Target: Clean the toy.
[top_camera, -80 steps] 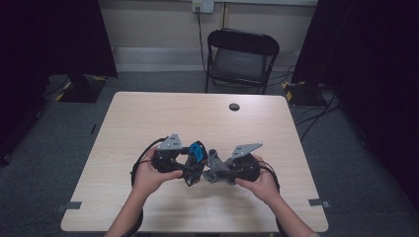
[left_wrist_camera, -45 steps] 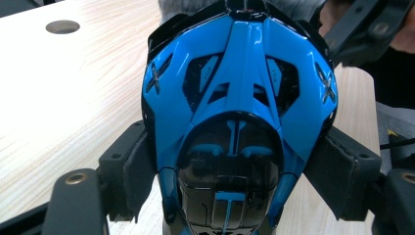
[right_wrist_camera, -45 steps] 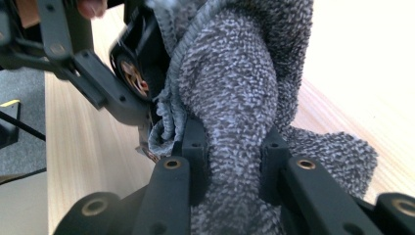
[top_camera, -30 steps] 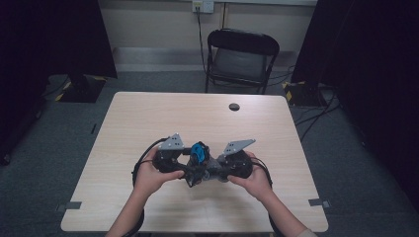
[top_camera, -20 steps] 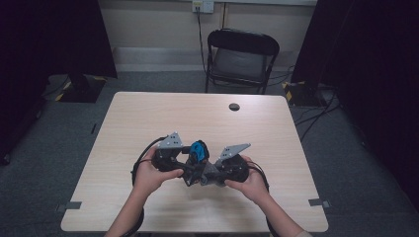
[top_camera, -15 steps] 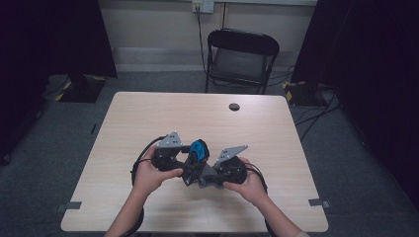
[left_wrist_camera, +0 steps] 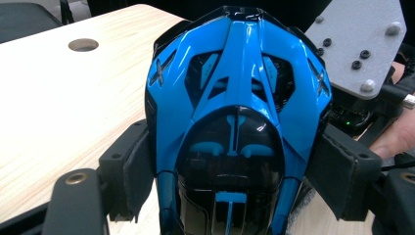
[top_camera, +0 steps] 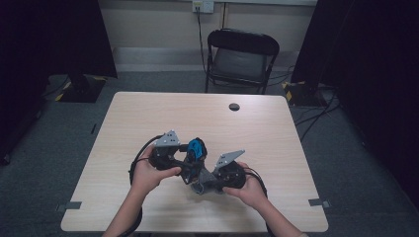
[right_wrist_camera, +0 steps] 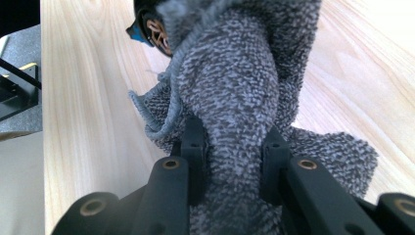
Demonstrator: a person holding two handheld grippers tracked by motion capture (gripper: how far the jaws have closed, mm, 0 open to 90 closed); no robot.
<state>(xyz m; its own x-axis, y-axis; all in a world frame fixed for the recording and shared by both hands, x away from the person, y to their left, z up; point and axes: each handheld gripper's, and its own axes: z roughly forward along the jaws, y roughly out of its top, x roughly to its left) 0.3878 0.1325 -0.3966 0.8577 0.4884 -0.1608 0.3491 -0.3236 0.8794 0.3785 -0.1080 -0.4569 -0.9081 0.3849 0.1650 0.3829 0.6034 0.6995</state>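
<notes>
A glossy blue and black plastic object (left_wrist_camera: 235,112), shaped like a computer mouse, sits between the pads (left_wrist_camera: 129,174) of my left gripper (left_wrist_camera: 235,169), which is shut on its sides. In the high view this blue object (top_camera: 196,148) is held just above the table's near middle by the left gripper (top_camera: 190,159). My right gripper (right_wrist_camera: 234,161) is shut on a bunched grey terry cloth (right_wrist_camera: 235,88), whose far end lies against the blue object (right_wrist_camera: 147,24). From above, the right gripper (top_camera: 201,181) and the cloth (top_camera: 197,187) sit just below the object.
The light wooden table (top_camera: 148,113) has a round cable hole (top_camera: 234,106) near its far edge. Behind the table stands a black folding chair (top_camera: 241,57). The right gripper's grey plate (left_wrist_camera: 357,44) shows close behind the blue object.
My right gripper has moved left and down with the cloth, closer under the blue object. The left gripper and the object have stayed in place.
</notes>
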